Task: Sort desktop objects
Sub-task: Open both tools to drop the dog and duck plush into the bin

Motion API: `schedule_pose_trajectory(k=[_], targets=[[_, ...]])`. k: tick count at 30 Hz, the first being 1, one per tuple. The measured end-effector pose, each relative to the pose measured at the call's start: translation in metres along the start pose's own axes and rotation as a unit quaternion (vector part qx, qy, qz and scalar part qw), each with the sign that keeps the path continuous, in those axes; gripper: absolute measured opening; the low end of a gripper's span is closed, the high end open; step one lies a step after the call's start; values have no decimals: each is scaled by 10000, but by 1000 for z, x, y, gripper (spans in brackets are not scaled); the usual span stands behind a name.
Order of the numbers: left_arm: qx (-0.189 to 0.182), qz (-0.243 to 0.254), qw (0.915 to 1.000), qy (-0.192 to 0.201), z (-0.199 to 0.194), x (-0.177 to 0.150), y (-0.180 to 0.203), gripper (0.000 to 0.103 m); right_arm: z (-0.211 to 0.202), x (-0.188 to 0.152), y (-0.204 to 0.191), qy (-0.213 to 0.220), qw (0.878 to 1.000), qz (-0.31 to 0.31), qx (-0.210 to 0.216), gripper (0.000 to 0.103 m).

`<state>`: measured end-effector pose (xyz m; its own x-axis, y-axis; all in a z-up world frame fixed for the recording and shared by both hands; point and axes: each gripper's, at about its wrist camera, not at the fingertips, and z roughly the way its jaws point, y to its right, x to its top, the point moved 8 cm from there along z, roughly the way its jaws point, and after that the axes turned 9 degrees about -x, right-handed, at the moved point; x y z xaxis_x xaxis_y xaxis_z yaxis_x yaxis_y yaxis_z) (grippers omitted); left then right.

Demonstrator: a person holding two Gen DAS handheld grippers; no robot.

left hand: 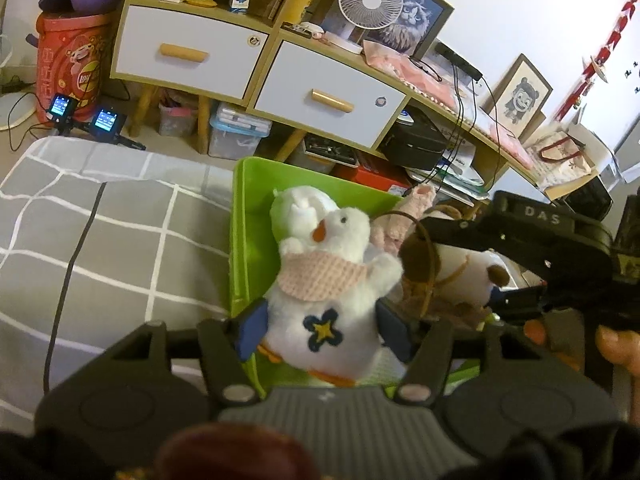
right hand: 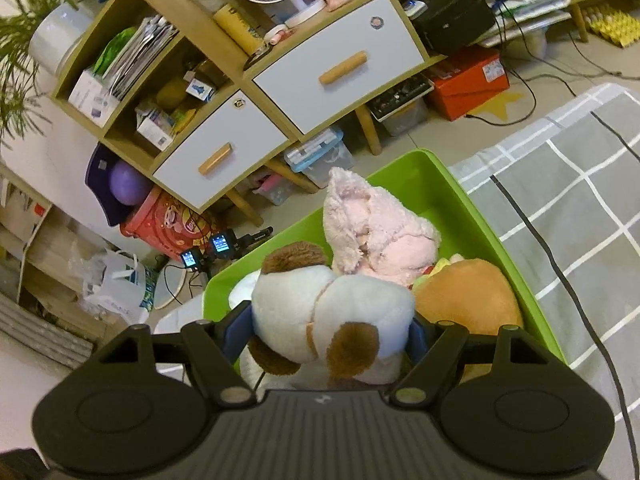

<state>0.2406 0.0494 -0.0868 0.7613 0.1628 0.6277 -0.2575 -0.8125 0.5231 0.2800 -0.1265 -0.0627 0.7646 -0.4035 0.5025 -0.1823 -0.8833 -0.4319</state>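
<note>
The left tool has a white duck plush between its blue pads, and whether the pads press on it or have just let go cannot be told from this view. The duck hangs over the green bin, which stands on a grey checked bed to the tool's left. The right tool is clamped on a white dog plush with brown patches, its pads pressed into the soft body, and holds it just above the same bin. Ahead of the right tool a pink plush already lies inside, and to its right sits an orange-brown plush (partly hidden by the dog). So the sorting looks well along: at least two toys are in, two more are poised over the bin, and what remains appears to be lowering and releasing them
</note>
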Motion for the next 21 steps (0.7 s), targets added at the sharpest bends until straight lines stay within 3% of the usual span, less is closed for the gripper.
schedule_pose_trajectory(k=[5,21], targets=[[-34,72,10000,-1,-2,0,7,81,-2,-2,-3,-2,9999,-117,-30,77],[10,174,9998,0,-14,1,21,99,-21,0,-1,-47,9999,-113,29,81]])
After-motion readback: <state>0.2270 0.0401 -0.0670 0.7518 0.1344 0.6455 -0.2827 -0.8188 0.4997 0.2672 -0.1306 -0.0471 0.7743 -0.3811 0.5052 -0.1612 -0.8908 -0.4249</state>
